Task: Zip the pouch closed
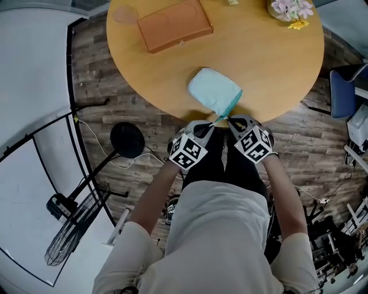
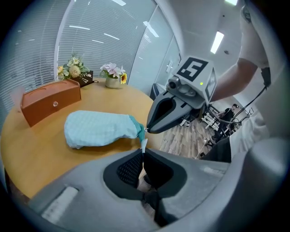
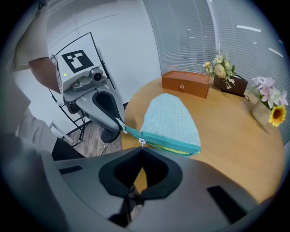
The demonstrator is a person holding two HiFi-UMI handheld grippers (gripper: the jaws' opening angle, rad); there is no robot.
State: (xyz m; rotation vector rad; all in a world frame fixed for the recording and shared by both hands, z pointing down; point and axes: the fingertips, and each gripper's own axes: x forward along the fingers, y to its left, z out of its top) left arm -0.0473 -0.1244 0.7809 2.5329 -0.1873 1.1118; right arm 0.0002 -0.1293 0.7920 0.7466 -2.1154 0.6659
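Note:
A light blue pouch (image 1: 213,90) lies on the round wooden table (image 1: 276,69), its teal zipper edge (image 3: 168,145) toward the near rim. A strip of yellow lining shows along the zipper. Both grippers meet at the pouch's near corner, over the table edge. In the left gripper view, my left gripper (image 2: 143,152) is shut on the small pale tab (image 2: 143,145) at the end of the zipper tape. My right gripper (image 3: 142,148) is shut on the zipper pull (image 3: 142,142). In the head view the left gripper (image 1: 211,123) and right gripper (image 1: 229,119) are side by side, almost touching.
An orange-brown box (image 1: 174,24) lies at the table's far side, with flower pots (image 1: 292,10) at the far right. On the floor a black fan stand (image 1: 127,139) is at the left and a blue chair (image 1: 345,92) at the right.

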